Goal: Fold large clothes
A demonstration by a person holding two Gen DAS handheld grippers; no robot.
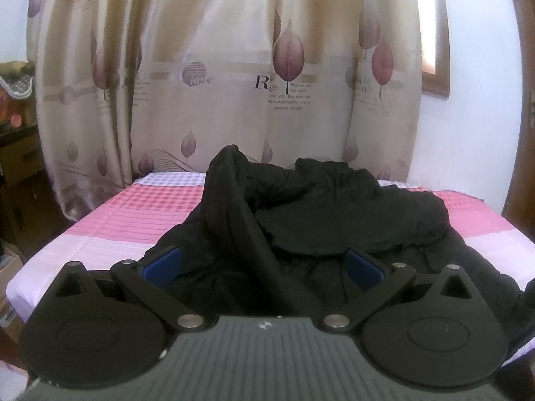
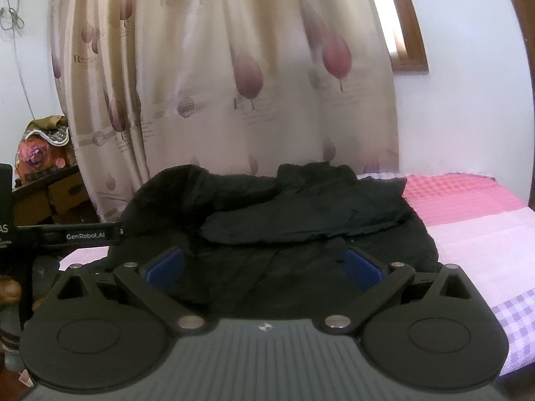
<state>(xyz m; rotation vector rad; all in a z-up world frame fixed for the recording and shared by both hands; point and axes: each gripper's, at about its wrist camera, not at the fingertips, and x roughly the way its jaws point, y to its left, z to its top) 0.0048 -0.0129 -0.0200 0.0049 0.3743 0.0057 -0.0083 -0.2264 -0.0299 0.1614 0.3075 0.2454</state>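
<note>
A large black padded jacket (image 1: 327, 214) lies crumpled on the bed, with one part bunched up high at its left (image 1: 227, 180). My left gripper (image 1: 264, 267) is open, its blue pads (image 1: 164, 265) apart, just above the jacket's near edge. In the right wrist view the same jacket (image 2: 301, 210) lies spread across the bed, a sleeve folded over its middle. My right gripper (image 2: 264, 265) is open over the jacket's near hem, holding nothing. The left gripper's black body (image 2: 83, 234) shows at the left of that view.
The bed has a pink, white and lilac checked sheet (image 1: 133, 220), also in the right wrist view (image 2: 485, 234). A beige leaf-print curtain (image 1: 234, 67) hangs behind the bed. Boxes and a cluttered cabinet (image 2: 43, 173) stand at the left. A wooden window frame (image 2: 411, 33) is at the right.
</note>
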